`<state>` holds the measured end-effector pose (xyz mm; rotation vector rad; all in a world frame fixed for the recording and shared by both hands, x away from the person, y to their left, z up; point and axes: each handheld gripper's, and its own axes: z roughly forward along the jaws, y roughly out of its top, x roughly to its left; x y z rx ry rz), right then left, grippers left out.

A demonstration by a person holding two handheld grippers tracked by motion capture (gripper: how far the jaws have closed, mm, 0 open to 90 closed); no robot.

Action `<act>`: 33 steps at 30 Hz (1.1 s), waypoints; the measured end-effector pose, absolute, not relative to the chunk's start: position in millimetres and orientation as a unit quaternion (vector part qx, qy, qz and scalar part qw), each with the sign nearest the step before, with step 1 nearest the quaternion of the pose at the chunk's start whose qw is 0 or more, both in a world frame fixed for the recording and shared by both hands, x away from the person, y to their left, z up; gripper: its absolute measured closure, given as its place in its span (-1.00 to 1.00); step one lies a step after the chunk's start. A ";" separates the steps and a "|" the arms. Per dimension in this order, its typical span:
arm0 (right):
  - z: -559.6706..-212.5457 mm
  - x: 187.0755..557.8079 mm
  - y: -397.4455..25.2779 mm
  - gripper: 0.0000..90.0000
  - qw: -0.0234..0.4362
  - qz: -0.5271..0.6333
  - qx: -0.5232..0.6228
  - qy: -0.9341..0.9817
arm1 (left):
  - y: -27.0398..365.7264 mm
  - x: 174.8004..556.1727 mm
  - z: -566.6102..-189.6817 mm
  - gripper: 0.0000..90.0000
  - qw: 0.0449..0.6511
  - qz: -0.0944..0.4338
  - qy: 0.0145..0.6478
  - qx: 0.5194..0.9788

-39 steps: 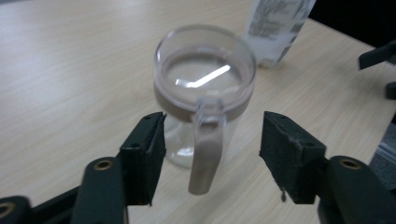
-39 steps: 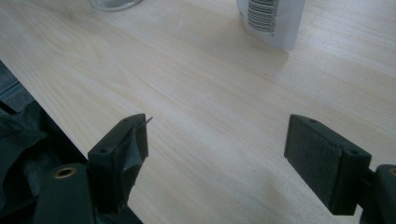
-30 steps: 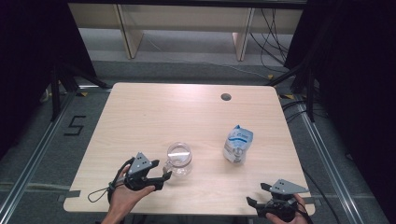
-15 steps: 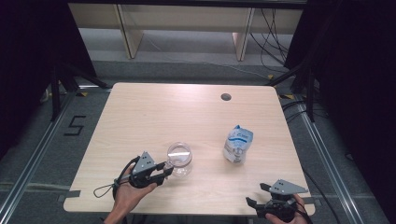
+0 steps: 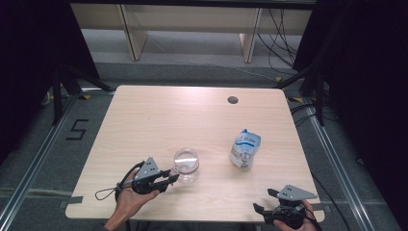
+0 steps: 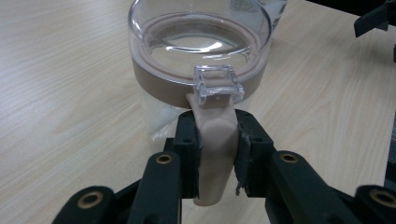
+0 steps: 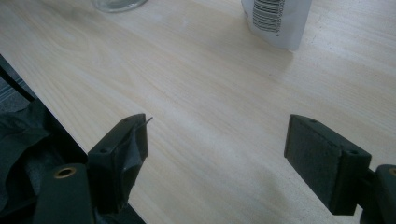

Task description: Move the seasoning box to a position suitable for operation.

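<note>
On the pale wooden surface (image 5: 159, 120), a clear jar (image 5: 186, 164) stands upright toward the near left, its round transparent lid seated in a beige sealing band. The left claw (image 5: 169, 179), held in a hand (image 5: 130, 197) that comes in from the near edge, lies just beside the jar on its near-left side and points at it. In the left gripper view the same claw (image 6: 215, 154) is clamped on the beige strap (image 6: 214, 154) that hangs down the jar's (image 6: 196, 70) near side: both black jaws press flat against the strap's two edges, and the strap's rounded end shows below them. Directly above the jaws sits the clear plastic latch (image 6: 217, 85) at the lip of the lid, touching the top of the strap. To the right of the jar and well apart from it, a white and blue pouch (image 5: 245, 148) lies on the surface with its printed face up. The right claw (image 5: 263, 202) rests at the near right edge, well apart from the jar and nearer to the pouch. In the right gripper view this claw (image 7: 215, 144) stands wide open with bare wood between its jaws and nothing in them; the pouch's (image 7: 278, 21) barcode end shows at the far side, and the base of the jar (image 7: 116, 4) at the far left. A small dark round hole (image 5: 233, 100) sits in the surface near its far edge.
</note>
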<state>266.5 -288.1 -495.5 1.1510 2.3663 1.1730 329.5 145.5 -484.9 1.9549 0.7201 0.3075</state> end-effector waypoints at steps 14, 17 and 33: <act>-494.9 264.2 -285.7 -0.50 0.119 0.400 0.410 0.811 | 122.0 323.1 -484.9 0.61 0.499 0.106 0.235 0.827; -495.1 265.6 -286.8 -0.50 0.124 0.402 0.400 0.815 | 119.5 325.4 -485.3 0.61 0.503 0.103 0.216 0.831; -496.6 266.0 -286.0 -0.50 0.123 0.405 0.396 0.815 | 117.1 329.1 -485.7 0.57 0.511 0.093 0.205 0.830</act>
